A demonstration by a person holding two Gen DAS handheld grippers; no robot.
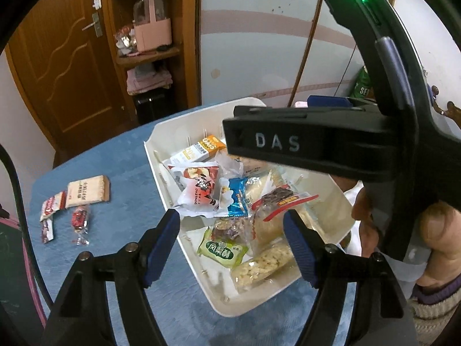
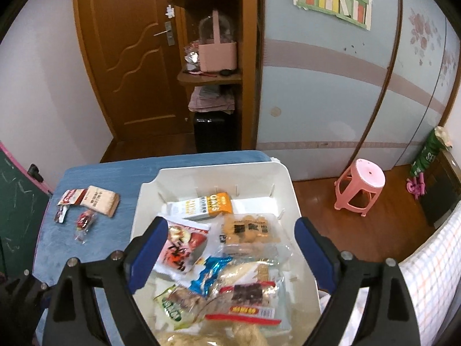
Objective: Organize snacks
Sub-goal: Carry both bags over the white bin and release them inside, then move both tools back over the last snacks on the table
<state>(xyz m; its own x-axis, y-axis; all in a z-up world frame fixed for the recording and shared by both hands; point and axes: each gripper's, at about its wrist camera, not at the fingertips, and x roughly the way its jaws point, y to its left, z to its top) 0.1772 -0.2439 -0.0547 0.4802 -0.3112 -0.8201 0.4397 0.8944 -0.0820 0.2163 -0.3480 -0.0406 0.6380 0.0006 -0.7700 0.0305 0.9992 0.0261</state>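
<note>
So the white bin (image 2: 291, 201) sits on the blue table (image 2: 115, 170), taking up the centre and lower middle of both views, and it's stuffed with snacks: an orange-and-white oat carton (image 2: 207, 206) at the far end, a red-and-white packet (image 2: 180, 245) left of centre, a blue foil packet (image 2: 210, 274) in the middle, a green packet (image 1: 223, 249) near the bottom, plus a clear bag with a red strip (image 2: 245, 312) low in the frame

A few snacks sit outside the bin on the table at the left of the frame: a tan cracker pack (image 2: 100, 200), a red-and-white wrapper (image 2: 67, 199) touching its left side, and a small red candy (image 2: 83, 222) just below them

The left gripper (image 1: 232, 219) hangs over the near end of the bin with its blue pads spread apart, nothing between them. The right gripper (image 2: 230, 225) is spread really wide over the bin, also pinching nothing. In the left view the right gripper's black body crosses the upper right, with the person's hand (image 1: 440, 230) on its handle
</note>
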